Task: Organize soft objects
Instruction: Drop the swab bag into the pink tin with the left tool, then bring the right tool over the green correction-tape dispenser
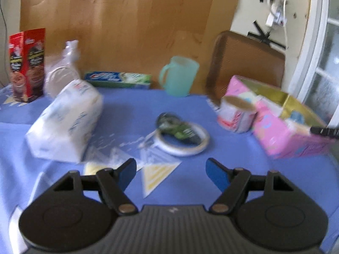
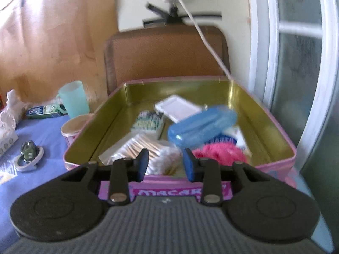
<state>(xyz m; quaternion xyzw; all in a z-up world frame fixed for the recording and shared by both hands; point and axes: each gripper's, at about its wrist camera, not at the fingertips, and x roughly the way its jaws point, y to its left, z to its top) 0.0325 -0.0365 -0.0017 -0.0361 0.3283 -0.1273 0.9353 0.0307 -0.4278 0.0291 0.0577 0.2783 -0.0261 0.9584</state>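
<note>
Left hand-held gripper (image 1: 170, 173) gapes wide and empty, nearer than the right to the white soft pack (image 1: 65, 120) lying lengthwise ahead-left, seemingly tissues.

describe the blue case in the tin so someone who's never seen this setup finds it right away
Start at the open pink tin with the gold inside, at the right end of the blue table. The blue case lies inside it, on top of the other items, toward the right. It is a see-through blue oblong with rounded ends, the only blue plastic piece there, beside a flat white box and above a pink fluffy thing.
</note>
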